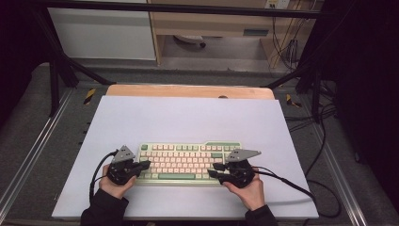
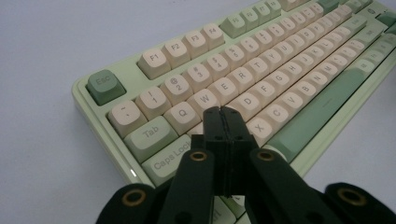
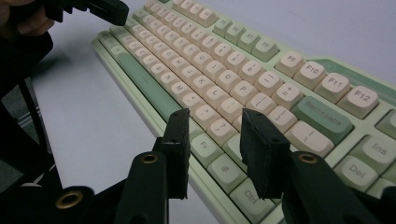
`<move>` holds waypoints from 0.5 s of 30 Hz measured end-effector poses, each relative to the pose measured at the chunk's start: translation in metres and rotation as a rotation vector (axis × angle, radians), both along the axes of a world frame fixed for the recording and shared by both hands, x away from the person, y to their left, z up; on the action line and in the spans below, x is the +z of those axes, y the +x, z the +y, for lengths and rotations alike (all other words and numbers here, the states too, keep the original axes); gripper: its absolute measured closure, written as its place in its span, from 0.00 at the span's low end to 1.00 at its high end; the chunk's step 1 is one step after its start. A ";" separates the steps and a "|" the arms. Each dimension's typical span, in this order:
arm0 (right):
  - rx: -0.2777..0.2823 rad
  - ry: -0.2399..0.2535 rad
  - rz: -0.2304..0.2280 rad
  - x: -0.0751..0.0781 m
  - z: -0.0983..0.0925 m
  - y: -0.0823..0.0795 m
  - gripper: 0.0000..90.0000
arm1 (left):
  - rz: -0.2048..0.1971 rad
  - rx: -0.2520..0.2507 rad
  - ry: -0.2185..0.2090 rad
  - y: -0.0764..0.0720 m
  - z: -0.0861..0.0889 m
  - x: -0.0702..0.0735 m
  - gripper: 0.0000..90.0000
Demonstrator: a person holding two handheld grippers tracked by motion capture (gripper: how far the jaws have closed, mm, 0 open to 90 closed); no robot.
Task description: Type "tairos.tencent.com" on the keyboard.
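One pale lavender mat [image 1: 188,117] covers the wooden table, with a light green keyboard with cream keycaps [image 1: 188,162] lying near its front edge. Left gripper [image 1: 147,164] at the keyboard's left end, jaws pressed together, empty, over the A key; right gripper [image 1: 212,170] at its right end, jaws apart, empty, above the lower-right keys.

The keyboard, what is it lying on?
The keyboard lies on a pale sheet covering a wooden table. What is directly beneath the keyboard is hidden.
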State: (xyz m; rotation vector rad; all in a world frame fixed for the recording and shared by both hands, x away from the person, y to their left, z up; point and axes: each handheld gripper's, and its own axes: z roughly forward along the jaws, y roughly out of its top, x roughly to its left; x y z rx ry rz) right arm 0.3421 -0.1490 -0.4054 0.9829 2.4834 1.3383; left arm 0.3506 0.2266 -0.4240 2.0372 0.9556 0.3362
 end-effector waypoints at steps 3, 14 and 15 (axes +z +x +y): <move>-0.007 -0.001 0.001 0.001 0.006 0.003 0.77 | 0.003 0.001 -0.002 0.000 0.000 0.000 1.00; -0.022 -0.005 -0.015 0.000 0.029 0.016 0.87 | 0.005 0.000 -0.004 0.001 0.001 -0.001 1.00; -0.019 -0.009 -0.016 0.000 0.031 0.017 0.88 | 0.005 0.000 -0.004 0.001 0.001 -0.001 1.00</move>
